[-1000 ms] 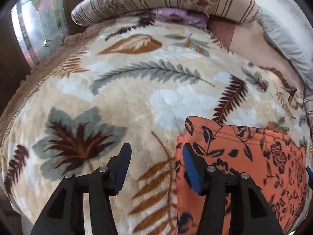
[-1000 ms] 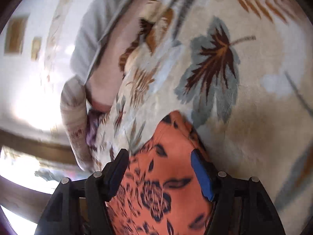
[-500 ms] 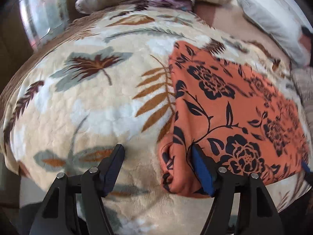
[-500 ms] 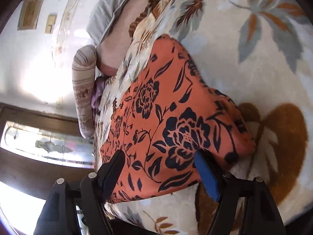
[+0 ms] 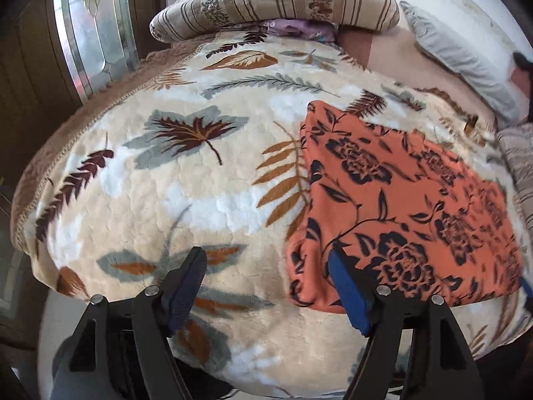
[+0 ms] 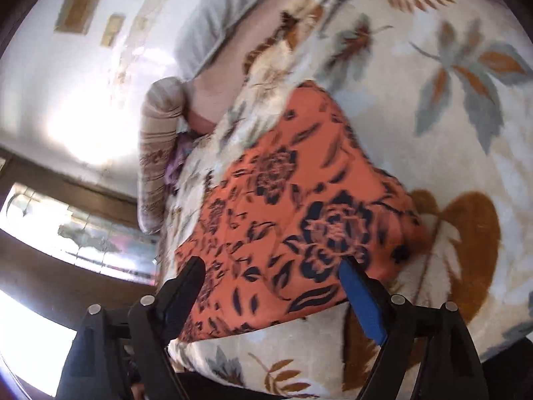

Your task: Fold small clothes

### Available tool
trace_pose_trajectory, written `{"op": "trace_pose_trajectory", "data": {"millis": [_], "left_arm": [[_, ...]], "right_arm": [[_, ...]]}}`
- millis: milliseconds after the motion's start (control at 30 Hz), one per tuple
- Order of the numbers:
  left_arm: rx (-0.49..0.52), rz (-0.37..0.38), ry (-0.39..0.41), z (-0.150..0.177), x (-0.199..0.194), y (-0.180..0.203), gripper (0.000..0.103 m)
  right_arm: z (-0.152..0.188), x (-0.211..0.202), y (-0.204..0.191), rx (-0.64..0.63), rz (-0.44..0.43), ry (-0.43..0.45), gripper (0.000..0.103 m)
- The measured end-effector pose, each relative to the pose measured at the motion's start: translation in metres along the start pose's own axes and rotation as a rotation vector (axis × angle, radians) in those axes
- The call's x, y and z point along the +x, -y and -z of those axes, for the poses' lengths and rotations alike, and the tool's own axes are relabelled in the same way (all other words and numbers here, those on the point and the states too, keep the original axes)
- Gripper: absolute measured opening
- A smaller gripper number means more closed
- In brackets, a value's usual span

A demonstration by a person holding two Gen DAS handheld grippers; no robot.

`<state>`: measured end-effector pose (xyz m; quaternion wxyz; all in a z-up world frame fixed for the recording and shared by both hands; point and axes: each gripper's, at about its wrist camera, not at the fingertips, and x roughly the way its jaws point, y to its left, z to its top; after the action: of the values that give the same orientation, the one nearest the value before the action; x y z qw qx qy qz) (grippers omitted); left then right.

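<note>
An orange garment with dark navy flowers point(image 5: 393, 200) lies folded flat on a cream blanket with a leaf print point(image 5: 186, 186). It also shows in the right wrist view point(image 6: 286, 213). My left gripper point(image 5: 266, 266) is open and empty, above the blanket by the garment's near left corner. My right gripper point(image 6: 269, 270) is open and empty, hovering over the garment's near edge. Neither gripper touches the cloth.
A striped bolster pillow point(image 5: 273, 3) lies at the far end of the bed, with a purple cloth point(image 5: 296, 28) beneath it. A grey pillow point(image 5: 459, 60) lies at the far right. A window point(image 5: 90, 33) stands at the left. The bed's near edge drops off below my grippers.
Both grippers have pulled back and up from the garment, so more of the bed and the whole folded garment now show. Both stay open.
</note>
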<state>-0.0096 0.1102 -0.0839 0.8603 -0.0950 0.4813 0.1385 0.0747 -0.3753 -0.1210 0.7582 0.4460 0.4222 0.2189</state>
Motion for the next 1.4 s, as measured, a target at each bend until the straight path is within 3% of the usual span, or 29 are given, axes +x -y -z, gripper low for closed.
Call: {"op": "trace_pose_trajectory", "data": {"millis": [67, 100, 133, 200, 300, 400, 467, 533, 600, 700, 833, 933, 967, 1000, 1067, 1233, 1333, 1400], "left_arm": [[0.000, -0.032, -0.094, 0.009, 0.025, -0.004, 0.077], [-0.031, -0.005, -0.115, 0.014, 0.032, -0.011, 0.078], [-0.066, 0.017, -0.107, 0.015, 0.031, -0.016, 0.078], [-0.067, 0.023, -0.103, 0.014, 0.022, -0.016, 0.078], [-0.051, 0.027, -0.036, 0.008, -0.001, -0.012, 0.078], [-0.033, 0.033, 0.032, -0.001, -0.013, -0.005, 0.078], [-0.015, 0.012, 0.027, -0.007, -0.010, 0.002, 0.078], [-0.005, 0.018, 0.009, -0.010, -0.004, 0.006, 0.078], [-0.008, 0.034, 0.012, -0.009, -0.007, 0.011, 0.078], [0.014, 0.059, 0.036, -0.016, -0.006, 0.029, 0.078], [0.054, 0.098, 0.048, -0.030, 0.006, 0.055, 0.078], [0.082, 0.036, -0.017, -0.028, 0.037, 0.064, 0.078], [0.085, 0.013, -0.068, -0.025, 0.050, 0.063, 0.079], [0.060, 0.041, -0.075, -0.024, 0.054, 0.058, 0.080], [0.005, 0.072, -0.060, -0.025, 0.050, 0.050, 0.080], [0.026, 0.059, 0.016, -0.038, 0.040, 0.051, 0.081], [0.022, 0.035, -0.058, -0.038, 0.066, 0.046, 0.086], [-0.023, 0.063, -0.044, -0.036, 0.065, 0.040, 0.088]], "right_arm": [[0.004, 0.001, 0.003, -0.005, 0.030, -0.002, 0.085], [0.000, 0.005, 0.017, 0.016, 0.082, -0.010, 0.085], [0.003, 0.008, 0.033, 0.065, 0.115, -0.019, 0.085], [0.006, 0.001, 0.041, 0.102, 0.049, 0.014, 0.085], [0.004, -0.003, 0.030, 0.055, 0.068, 0.041, 0.085], [0.005, -0.008, 0.028, 0.046, 0.030, 0.058, 0.085], [0.003, -0.003, 0.041, 0.099, 0.085, 0.044, 0.085], [0.003, -0.010, 0.043, 0.134, 0.049, 0.060, 0.085], [0.000, -0.017, 0.032, 0.106, 0.066, 0.071, 0.086], [-0.017, -0.016, 0.006, 0.037, 0.017, 0.054, 0.086], [-0.049, 0.016, -0.007, 0.035, -0.039, -0.028, 0.086], [-0.054, 0.035, 0.021, 0.091, 0.128, -0.026, 0.084], [-0.052, 0.037, 0.033, 0.152, 0.091, -0.030, 0.084], [-0.051, 0.032, 0.034, 0.175, 0.064, -0.004, 0.084], [-0.055, 0.027, 0.017, 0.136, 0.073, -0.007, 0.085], [-0.099, 0.051, -0.026, 0.017, 0.018, -0.018, 0.085], [-0.134, 0.087, -0.008, 0.067, 0.024, -0.031, 0.085], [-0.150, 0.107, 0.018, 0.113, 0.127, -0.021, 0.084]]}}
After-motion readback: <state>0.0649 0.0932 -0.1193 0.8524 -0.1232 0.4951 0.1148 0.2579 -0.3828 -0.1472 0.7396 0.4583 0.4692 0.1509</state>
